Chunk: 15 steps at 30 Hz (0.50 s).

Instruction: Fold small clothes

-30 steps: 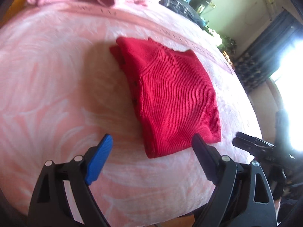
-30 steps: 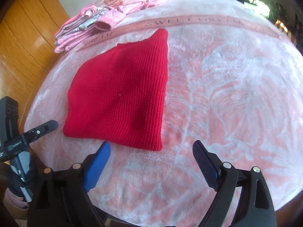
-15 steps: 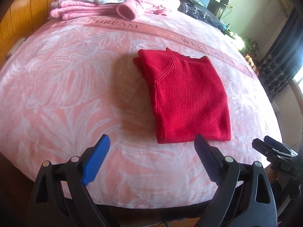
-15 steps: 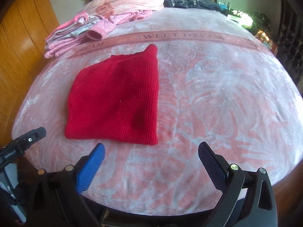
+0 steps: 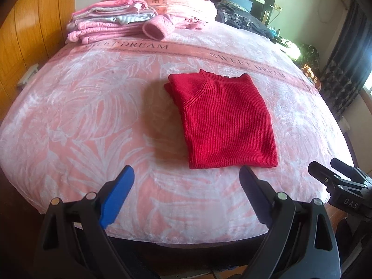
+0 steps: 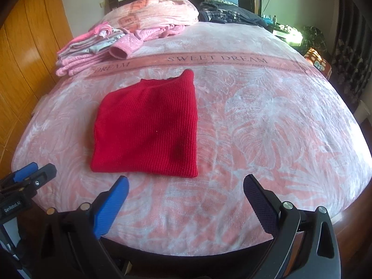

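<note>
Well, the red sweater (image 5: 223, 121) lies flat on the bed (image 5: 93, 121), folded into a neat block. It sits about in the middle of the pink blanket, closer to the near edge than to the pillows. Its long side runs from near to far, with the neck part at the far end and a straight folded edge at the near end.

Both grippers hang just off the near edge of the bed and touch nothing. The left gripper (image 5: 186, 186) is spread wide and holds nothing. The sweater lies ahead of it and a bit to the right, with the near edge just past its tips. The right gripper (image 6: 186, 190) is wide too, and empty. For this one the sweater lies ahead and a bit to the left. So the sweater sits between the two, and I think neither one is much nearer.

The fold looks done to me. If it gets picked up, each gripper could take a near corner.

At the far left of the bed sits a pile of folded pink clothes (image 5: 109, 23). Dark clothes (image 6: 227, 14) lie at the far end by the headboard.
</note>
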Each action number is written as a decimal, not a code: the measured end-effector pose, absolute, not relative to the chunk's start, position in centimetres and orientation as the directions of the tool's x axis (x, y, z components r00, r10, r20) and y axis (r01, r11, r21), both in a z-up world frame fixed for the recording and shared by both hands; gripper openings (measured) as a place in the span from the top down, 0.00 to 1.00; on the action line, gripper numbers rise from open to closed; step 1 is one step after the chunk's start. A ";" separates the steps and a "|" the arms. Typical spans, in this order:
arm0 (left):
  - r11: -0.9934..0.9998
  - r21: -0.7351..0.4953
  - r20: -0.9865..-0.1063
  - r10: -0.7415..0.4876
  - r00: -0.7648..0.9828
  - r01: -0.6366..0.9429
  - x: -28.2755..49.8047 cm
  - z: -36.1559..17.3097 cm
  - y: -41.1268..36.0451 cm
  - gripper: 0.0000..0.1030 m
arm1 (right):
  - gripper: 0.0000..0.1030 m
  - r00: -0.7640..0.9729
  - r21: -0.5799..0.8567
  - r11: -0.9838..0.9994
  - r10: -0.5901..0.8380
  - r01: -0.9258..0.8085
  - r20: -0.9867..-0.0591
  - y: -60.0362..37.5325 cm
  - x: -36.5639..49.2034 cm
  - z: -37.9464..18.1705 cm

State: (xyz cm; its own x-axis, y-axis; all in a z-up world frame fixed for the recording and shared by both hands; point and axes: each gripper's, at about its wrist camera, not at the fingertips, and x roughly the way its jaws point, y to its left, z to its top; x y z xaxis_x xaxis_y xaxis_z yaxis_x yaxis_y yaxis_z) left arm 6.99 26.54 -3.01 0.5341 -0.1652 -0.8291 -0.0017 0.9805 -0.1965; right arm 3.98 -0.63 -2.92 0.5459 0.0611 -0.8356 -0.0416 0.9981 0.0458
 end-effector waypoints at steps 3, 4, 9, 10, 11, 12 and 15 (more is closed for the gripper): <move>0.984 -0.180 -0.825 -0.156 0.543 0.009 6.4 -2.6 26.1 0.11 | 0.04 0.558 0.043 0.998 0.060 -0.044 -0.828 -0.5 3.6 -2.4; 0.984 -0.177 -0.825 -0.154 0.544 0.010 6.2 -2.6 26.1 0.11 | 0.04 0.563 0.046 0.998 0.065 -0.048 -0.824 -0.4 3.4 -2.2; 0.985 -0.174 -0.828 -0.144 0.542 -0.005 5.7 -2.5 26.5 0.11 | 0.04 0.574 0.048 0.997 0.070 -0.054 -0.816 0.0 2.8 -1.6; 0.985 -0.170 -0.828 -0.138 0.544 -0.009 5.5 -2.5 26.5 0.11 | 0.04 0.576 0.043 0.998 0.066 -0.053 -0.815 0.1 2.6 -1.5; 0.986 -0.166 -0.827 -0.132 0.546 -0.013 5.4 -2.4 26.5 0.11 | 0.04 0.578 0.039 0.998 0.061 -0.051 -0.814 0.2 2.6 -1.4; 0.986 -0.164 -0.827 -0.130 0.546 -0.013 5.3 -2.4 26.5 0.11 | 0.04 0.579 0.035 0.998 0.058 -0.051 -0.813 0.1 2.6 -1.3; 0.986 -0.166 -0.828 -0.132 0.545 -0.012 5.2 -2.3 26.5 0.11 | 0.04 0.579 0.044 0.998 0.067 -0.054 -0.813 0.1 2.5 -1.2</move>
